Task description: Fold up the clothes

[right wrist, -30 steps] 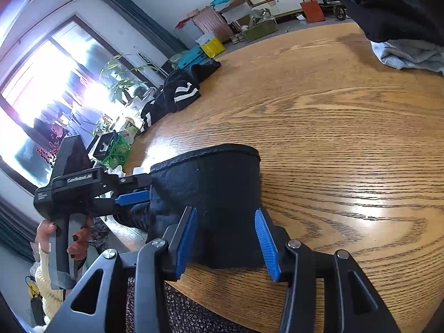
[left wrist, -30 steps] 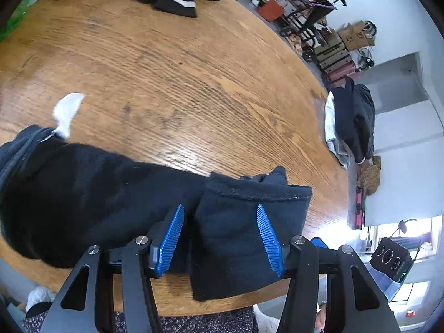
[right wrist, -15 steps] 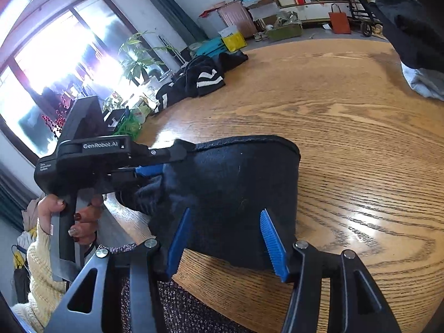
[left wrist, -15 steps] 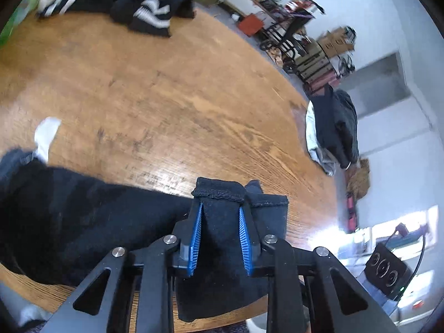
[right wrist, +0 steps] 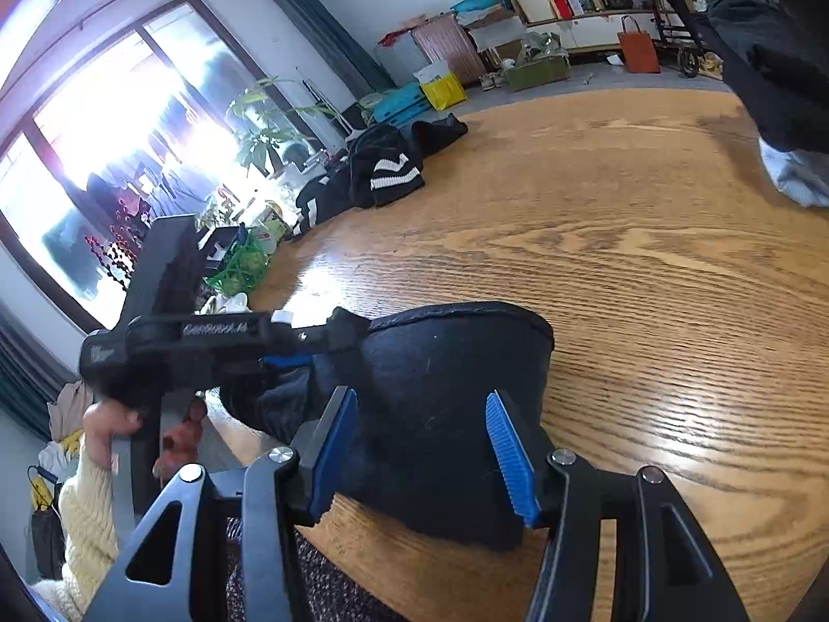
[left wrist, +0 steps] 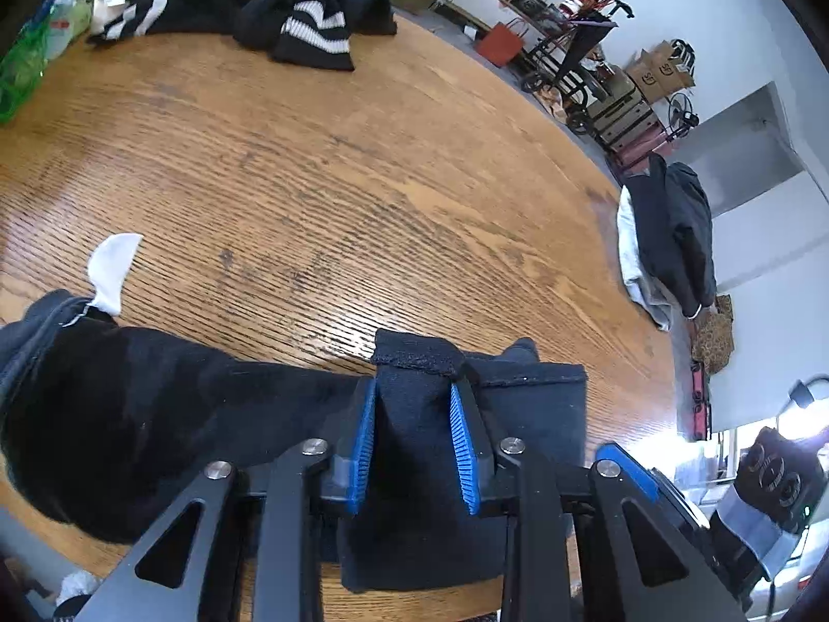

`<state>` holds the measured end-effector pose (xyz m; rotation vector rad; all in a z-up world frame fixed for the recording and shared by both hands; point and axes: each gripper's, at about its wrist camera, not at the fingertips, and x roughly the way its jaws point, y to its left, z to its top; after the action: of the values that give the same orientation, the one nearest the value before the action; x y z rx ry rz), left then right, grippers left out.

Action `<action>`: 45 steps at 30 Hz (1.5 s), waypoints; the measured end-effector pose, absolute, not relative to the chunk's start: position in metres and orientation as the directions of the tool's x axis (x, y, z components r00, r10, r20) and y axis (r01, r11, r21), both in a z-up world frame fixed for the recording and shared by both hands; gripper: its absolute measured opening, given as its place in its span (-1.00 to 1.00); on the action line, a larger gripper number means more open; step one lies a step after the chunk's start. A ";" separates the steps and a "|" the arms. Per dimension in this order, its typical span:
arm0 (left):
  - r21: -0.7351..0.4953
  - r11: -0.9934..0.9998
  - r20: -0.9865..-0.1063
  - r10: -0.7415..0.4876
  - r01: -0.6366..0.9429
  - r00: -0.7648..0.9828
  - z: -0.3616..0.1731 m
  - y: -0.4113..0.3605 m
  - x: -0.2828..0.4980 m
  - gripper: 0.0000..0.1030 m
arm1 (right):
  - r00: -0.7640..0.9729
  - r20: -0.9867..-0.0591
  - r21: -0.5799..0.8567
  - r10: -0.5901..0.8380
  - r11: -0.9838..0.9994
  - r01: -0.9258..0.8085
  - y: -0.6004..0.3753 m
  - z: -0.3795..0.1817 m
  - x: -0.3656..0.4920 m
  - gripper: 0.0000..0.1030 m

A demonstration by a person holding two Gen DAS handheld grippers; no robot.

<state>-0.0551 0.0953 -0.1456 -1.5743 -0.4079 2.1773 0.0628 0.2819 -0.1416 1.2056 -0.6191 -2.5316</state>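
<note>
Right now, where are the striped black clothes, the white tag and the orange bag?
striped black clothes [left wrist: 311, 26], left wrist view, white stripes.
white tag [left wrist: 111, 269], left wrist view, its middle.
orange bag [right wrist: 640, 52], right wrist view, its front.

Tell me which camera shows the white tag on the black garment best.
The left wrist view: the white tag lies in plain sight on the table at the black garment's far end. In the right wrist view I cannot pick it out with certainty.

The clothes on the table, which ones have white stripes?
The black pile at the table's far edge has white stripes. The dark garment between the grippers is plain, and the folded stack at the side edge shows no stripes.
</note>
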 end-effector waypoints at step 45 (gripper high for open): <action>-0.142 -0.902 -0.971 0.208 -0.408 -0.122 -0.125 0.255 -0.026 0.20 | -0.589 -0.583 0.749 -0.559 -0.651 -0.124 0.331 -0.208 0.101 0.16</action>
<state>-0.0265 0.2546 -0.1255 -1.7535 0.2214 2.0738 0.1015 0.3305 -0.2081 1.2517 -1.1432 -2.3137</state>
